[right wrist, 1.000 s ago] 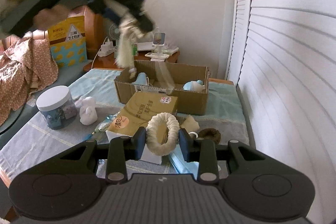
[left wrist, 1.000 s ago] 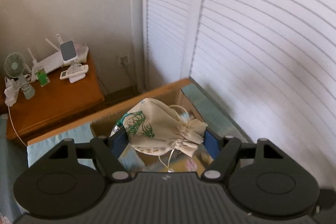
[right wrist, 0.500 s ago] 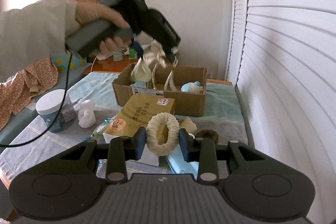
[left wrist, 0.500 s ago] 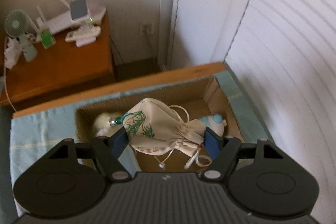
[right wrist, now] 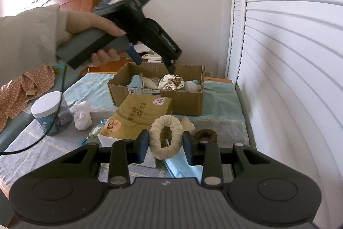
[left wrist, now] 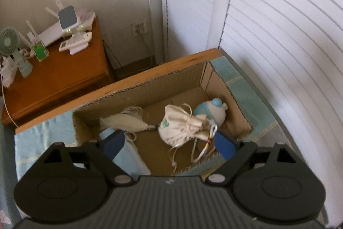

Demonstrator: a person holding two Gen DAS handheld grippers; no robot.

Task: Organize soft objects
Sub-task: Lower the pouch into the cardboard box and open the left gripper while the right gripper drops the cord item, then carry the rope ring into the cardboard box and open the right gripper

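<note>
Cardboard box (left wrist: 150,87) holds cream drawstring pouch (left wrist: 180,130) — green-printed.

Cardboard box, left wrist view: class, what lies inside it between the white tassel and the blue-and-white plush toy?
The cream drawstring pouch lies between the tassel and the plush toy, on the floor of the cardboard box. The left wrist view shows it.

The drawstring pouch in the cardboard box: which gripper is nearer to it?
Left. The left gripper hangs right over the drawstring pouch in the cardboard box, jaws just opened, pads clear. The right gripper sits well short of the box, clamped on a fluffy ring.
</note>
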